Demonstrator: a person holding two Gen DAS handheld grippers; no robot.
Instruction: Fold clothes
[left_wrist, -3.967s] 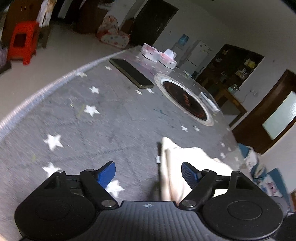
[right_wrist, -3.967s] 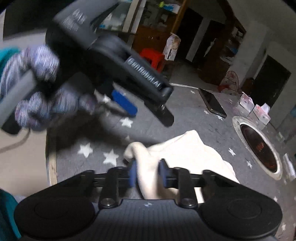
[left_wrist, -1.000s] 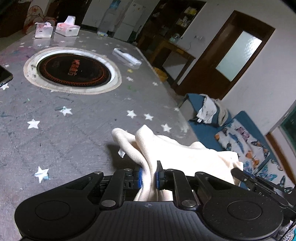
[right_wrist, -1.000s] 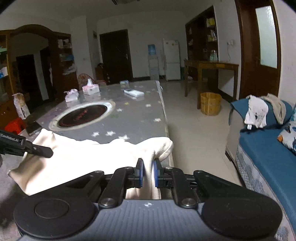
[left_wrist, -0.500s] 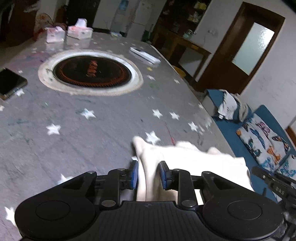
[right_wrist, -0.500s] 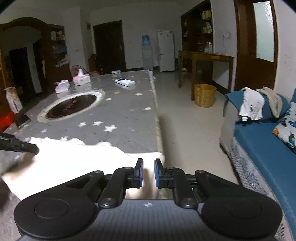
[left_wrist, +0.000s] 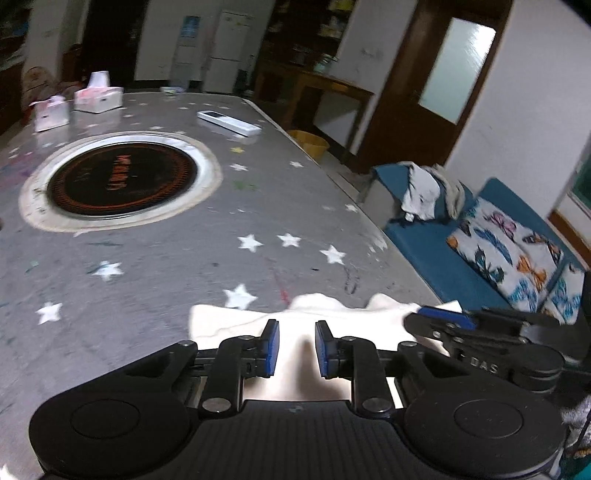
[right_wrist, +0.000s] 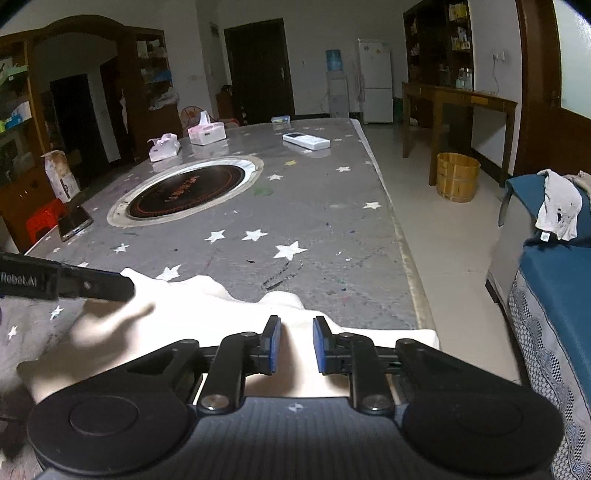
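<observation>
A cream cloth (left_wrist: 236, 321) lies spread flat on the near end of the grey star-patterned table (left_wrist: 177, 258). It also shows in the right wrist view (right_wrist: 192, 299), reaching the table's right edge. My left gripper (left_wrist: 296, 347) hovers just above the cloth, jaws slightly apart with nothing between them. My right gripper (right_wrist: 296, 345) hovers over the cloth's right part, jaws slightly apart and empty. The right gripper's tip shows in the left wrist view (left_wrist: 439, 318). The left gripper's finger shows in the right wrist view (right_wrist: 92, 286).
A round black hotplate (right_wrist: 188, 192) is set in the table's middle. Behind it are two tissue boxes (right_wrist: 207, 133), a white remote (right_wrist: 306, 141) and a phone (right_wrist: 74, 221) at the left edge. A blue sofa (left_wrist: 480, 251) with clothes stands right of the table.
Both grippers have let go of the cloth and opened a little. The cloth, held up a second ago, now lies flat on the table.
</observation>
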